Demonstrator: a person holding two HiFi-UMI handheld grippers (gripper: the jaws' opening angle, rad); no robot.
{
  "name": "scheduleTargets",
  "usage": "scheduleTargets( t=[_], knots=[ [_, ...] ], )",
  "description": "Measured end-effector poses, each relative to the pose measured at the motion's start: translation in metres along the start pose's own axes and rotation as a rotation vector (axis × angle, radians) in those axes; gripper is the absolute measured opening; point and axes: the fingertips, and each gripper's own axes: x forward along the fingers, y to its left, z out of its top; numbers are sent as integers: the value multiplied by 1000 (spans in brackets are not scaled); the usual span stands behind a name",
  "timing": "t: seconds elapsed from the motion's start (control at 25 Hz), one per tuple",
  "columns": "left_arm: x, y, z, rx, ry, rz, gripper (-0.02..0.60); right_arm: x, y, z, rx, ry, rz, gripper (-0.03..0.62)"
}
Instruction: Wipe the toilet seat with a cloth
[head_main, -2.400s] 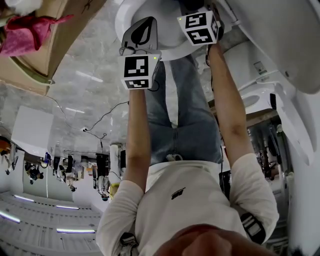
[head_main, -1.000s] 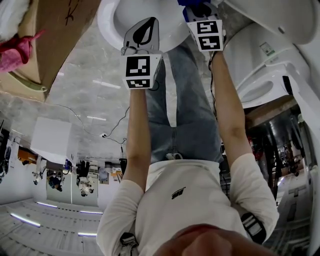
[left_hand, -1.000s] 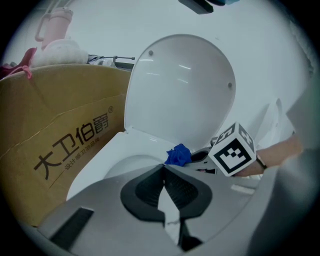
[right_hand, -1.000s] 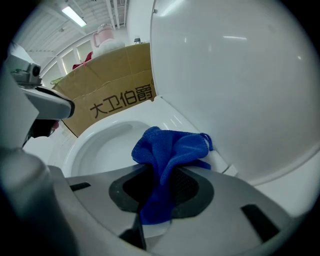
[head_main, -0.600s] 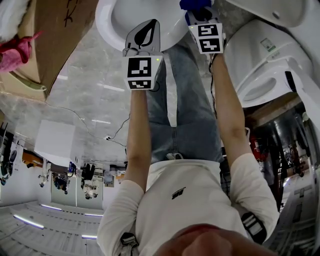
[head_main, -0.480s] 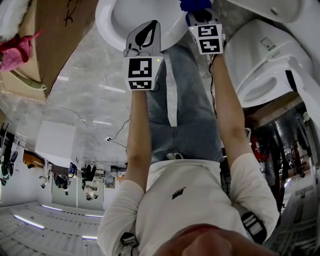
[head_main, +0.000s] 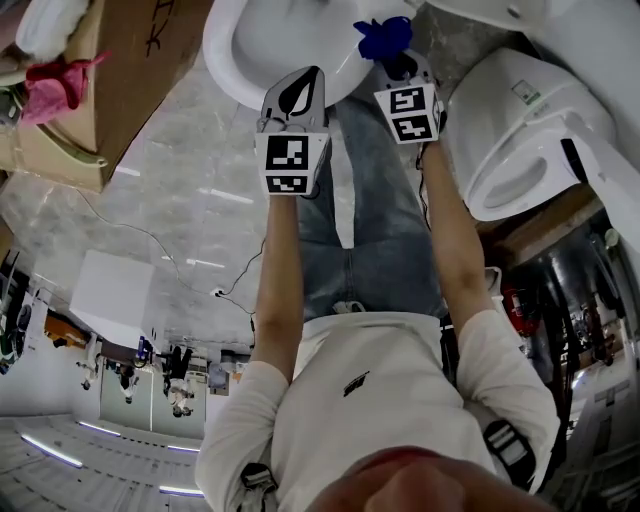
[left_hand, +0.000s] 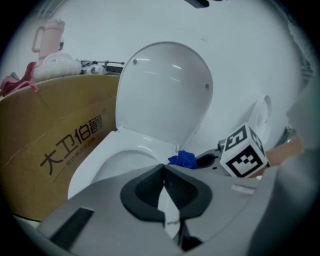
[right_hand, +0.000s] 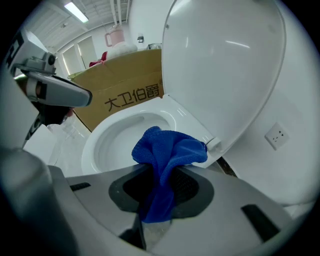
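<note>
Blue cloth (right_hand: 169, 149) was pinched tight in my right gripper (right_hand: 161, 181).
I held it at the hinge end of the toilet seat (right_hand: 91, 142), lid (right_hand: 220, 60) raised; touching or not, I couldn't tell. My left gripper (left_hand: 164, 172) hovered alongside, jaws closed on nothing.

You stand on a pale grey, marble-patterned floor (head_main: 170, 190) with a glossy sheen. Straight ahead of your legs the white toilet (head_main: 235, 50) stands on it, lid raised. Just beside the toilet, on your left, sits a large brown cardboard box (head_main: 150, 50) with dark printed characters on its side. On your right a second toilet (head_main: 520, 130) stands near the first; its base is hidden. Farther off on your left a thin dark cable (head_main: 140, 235) trails across the floor, near a white box (head_main: 110, 300) resting there.
</note>
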Motion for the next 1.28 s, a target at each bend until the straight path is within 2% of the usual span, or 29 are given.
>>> scheduleTargets(
  t=[0.28, 0.56, 0.68, 0.88, 1.12, 1.28],
  knots=[
    [-56, -16, 31, 25, -15, 5, 11, -90, 29, 45, -13, -117, 38, 88],
    [-128, -26, 98, 94, -92, 19, 11, -187, 43, 126, -69, -252, 41, 89],
    [-167, -29, 133, 117, -145, 34, 11, -232, 47, 163, -101, -317, 24, 89],
    [-244, -40, 196, 135, -257, 60, 11, -313, 62, 211, -74, -413, 48, 89],
    [-321, -67, 262, 191, -376, 44, 11, -415, 80, 268, -114, -565, 74, 87],
    [-357, -87, 296, 239, -435, 34, 11, -463, 84, 296, -144, -634, 75, 87]
  ],
)
